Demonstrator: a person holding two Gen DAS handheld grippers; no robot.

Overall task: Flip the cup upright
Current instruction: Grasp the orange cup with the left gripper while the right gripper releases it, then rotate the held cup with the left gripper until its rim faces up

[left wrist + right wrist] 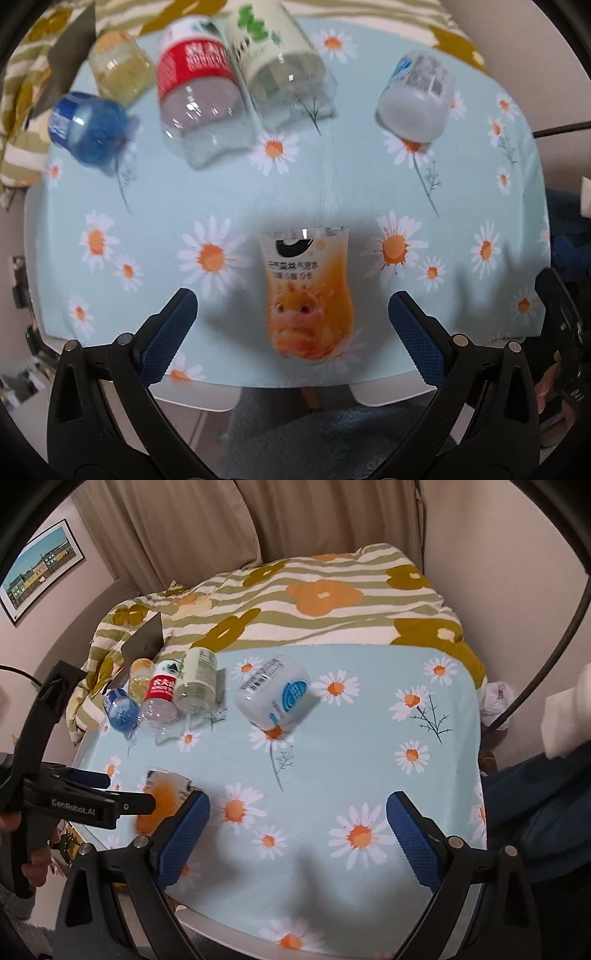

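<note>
Left tongs (291,317) spread wide around the orange-printed clear plastic cup (308,293), not touching. Right tongs (297,830) spread over daisy-print bench (369,746), nothing between. Only right view shows the beige curtain (325,517)

Cup (309,295) at table's (369,192) near edge, four bottles (195,92) behind, jar (415,99) far right

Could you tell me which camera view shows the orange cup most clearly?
The left wrist view: the orange cup sits centred between the open left tongs, label readable. In the right wrist view it is blurred and partly hidden behind the tongs.
</note>
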